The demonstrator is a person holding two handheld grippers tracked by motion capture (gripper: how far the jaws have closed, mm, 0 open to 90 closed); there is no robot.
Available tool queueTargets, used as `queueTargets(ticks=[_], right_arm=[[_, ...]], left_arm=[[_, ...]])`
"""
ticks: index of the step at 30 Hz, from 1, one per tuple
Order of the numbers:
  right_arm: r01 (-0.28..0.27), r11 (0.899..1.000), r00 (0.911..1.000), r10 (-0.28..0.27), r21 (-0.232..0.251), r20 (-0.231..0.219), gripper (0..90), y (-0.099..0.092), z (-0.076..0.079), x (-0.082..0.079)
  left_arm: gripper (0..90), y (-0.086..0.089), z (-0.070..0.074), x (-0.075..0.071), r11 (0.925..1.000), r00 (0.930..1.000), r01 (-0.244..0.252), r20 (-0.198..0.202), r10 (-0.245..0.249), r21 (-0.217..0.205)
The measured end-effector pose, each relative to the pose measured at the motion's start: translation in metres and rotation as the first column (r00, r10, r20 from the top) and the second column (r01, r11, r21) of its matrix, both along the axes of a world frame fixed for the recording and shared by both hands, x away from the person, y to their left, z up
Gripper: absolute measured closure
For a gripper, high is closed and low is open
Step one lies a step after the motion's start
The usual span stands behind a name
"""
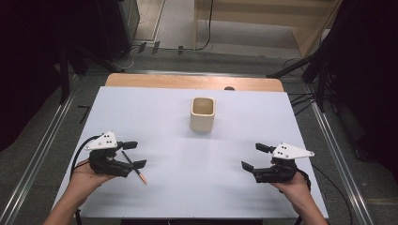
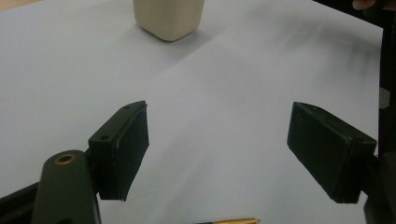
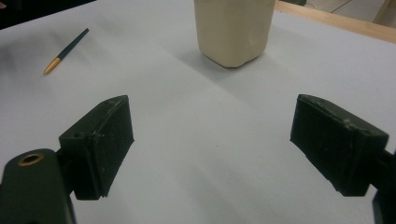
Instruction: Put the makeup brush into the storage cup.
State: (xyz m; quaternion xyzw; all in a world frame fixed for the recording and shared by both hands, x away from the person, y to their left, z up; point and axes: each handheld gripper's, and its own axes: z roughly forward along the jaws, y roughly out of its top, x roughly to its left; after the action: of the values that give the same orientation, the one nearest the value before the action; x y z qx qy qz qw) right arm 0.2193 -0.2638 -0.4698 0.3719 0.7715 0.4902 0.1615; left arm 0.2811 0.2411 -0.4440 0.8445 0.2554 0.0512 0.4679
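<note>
On the left of the bench (image 1: 155, 197), the left gripper (image 1: 133, 154) rests low in the person's hand with its jaws spread wide and nothing between them. The pen (image 1: 133, 167) lies flat on the bench right beside it, partly under the gripper from the high view, its gold tip pointing toward the person and to the right. In the left gripper view that tip (image 2: 236, 221) just peeks in at the bottom edge, so the pen sits below and behind the jaws rather than between them.

The step in hand looks like picking up the pen, likely to drop it into the cup (image 1: 202, 114), which stands upright well apart, at the middle of the bench toward its far side. To do it well, pull the left gripper back and tip it down so the jaws straddle the dark barrel crosswise, near its middle, then close gently; a thin pen rolls easily.

On the right, the right gripper (image 1: 256, 157) is also wide open and empty, well clear of both things.
</note>
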Motion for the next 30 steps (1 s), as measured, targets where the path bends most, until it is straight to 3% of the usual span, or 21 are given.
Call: queueTargets(ticks=[30], right_arm=[[-0.003, 1.0, 1.0, 0.003, -0.001, -0.004, 13.9, 0.0001, -0.0004, -0.0008]], left_arm=[[21.8, 0.0018, 0.0005, 0.0003, 0.9999, 0.9999, -0.016, 0.003, 0.016, -0.005]])
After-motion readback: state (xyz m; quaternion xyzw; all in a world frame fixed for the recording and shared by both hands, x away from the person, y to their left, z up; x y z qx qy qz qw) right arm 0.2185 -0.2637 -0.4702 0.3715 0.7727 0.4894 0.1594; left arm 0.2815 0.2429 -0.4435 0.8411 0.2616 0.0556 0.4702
